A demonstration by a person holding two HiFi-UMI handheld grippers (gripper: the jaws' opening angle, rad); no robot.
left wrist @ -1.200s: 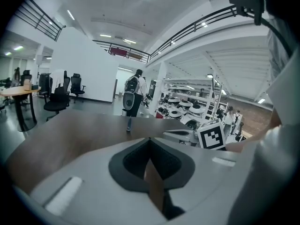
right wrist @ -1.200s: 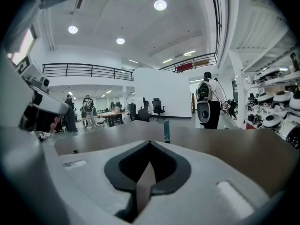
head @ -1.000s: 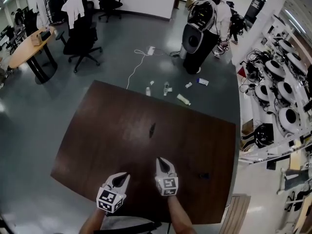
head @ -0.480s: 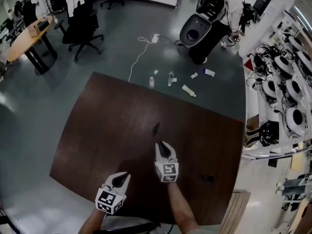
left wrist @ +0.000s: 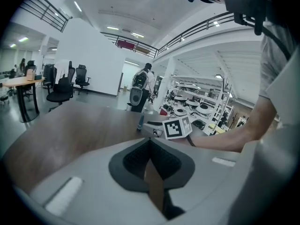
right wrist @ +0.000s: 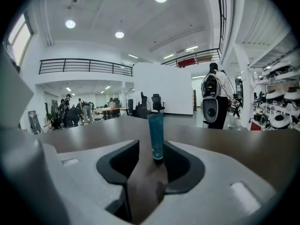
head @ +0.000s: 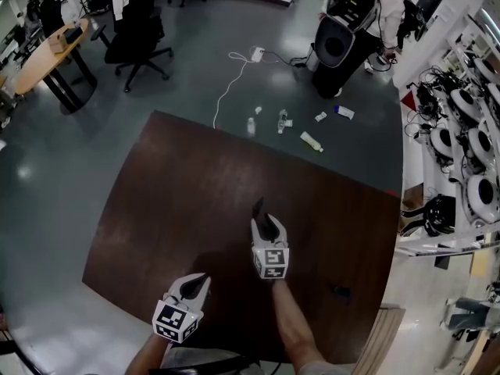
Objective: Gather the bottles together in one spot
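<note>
**Gathering barely begun: one tube on the worktop, the rest on the floor**

Judging by how things lie, almost all of the task is left. On the dark brown worktop [head: 180,201] a single teal tube [right wrist: 155,136] stands upright on its cap, near the middle. The right gripper [head: 266,225] is right at it. Its jaws have just been opening and now stand partly apart, with the tube between their tips and the pads not pressing on it. The left gripper [head: 197,283] hangs over the near edge of the worktop, jaws together with nothing between them.

Nothing else has been brought beside the tube. A small dark object [head: 340,291] lies well apart from it, toward the worktop's near right corner; it is too small to tell whether it is a bottle. The other containers lie scattered on the grey floor [head: 78,170] beyond the worktop's far edge.

Counted:
- two grippers
- one teal tube
- one small dark object
- on the floor, at least five small pale containers

The floor group includes a white bottle [head: 251,126], a clear bottle [head: 283,119], a pale tube lying flat [head: 311,141], a small white piece [head: 321,116] and a white-and-blue tube [head: 344,112]. The exact floor count is unsure at this size.
</note>
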